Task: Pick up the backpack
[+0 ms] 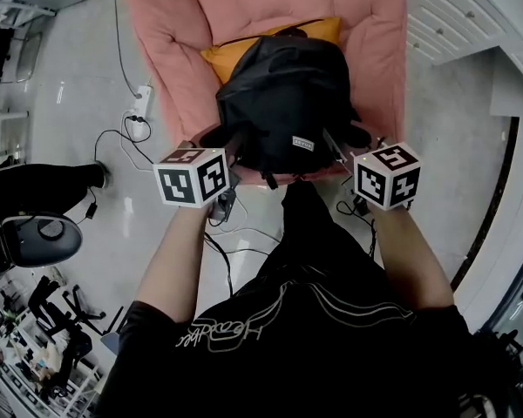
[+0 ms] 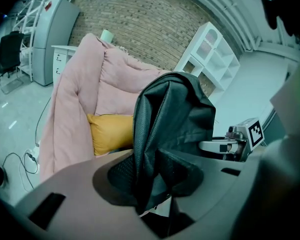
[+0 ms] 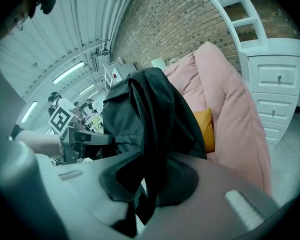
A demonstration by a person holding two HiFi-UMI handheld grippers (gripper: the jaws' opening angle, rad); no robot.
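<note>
A black backpack (image 1: pixel 283 111) hangs between my two grippers above a pink padded armchair (image 1: pixel 174 33) that has a yellow cushion (image 1: pixel 231 55) behind the bag. My left gripper (image 1: pixel 228 181) is shut on a fold of the backpack's fabric (image 2: pixel 160 134) at its left lower side. My right gripper (image 1: pixel 347 165) is shut on a fold of the backpack (image 3: pixel 150 129) at its right lower side. In each gripper view black cloth is pinched between the jaws (image 2: pixel 150 184) (image 3: pixel 145 184), and the other gripper shows beyond the bag. The marker cubes hide the fingertips in the head view.
A power strip with cables (image 1: pixel 139 103) lies on the floor left of the armchair, and more cables run by my feet. White drawers (image 1: pixel 458 16) stand at the right, a white shelf unit (image 2: pixel 210 54) behind. An office chair base (image 1: pixel 44 238) is at the left.
</note>
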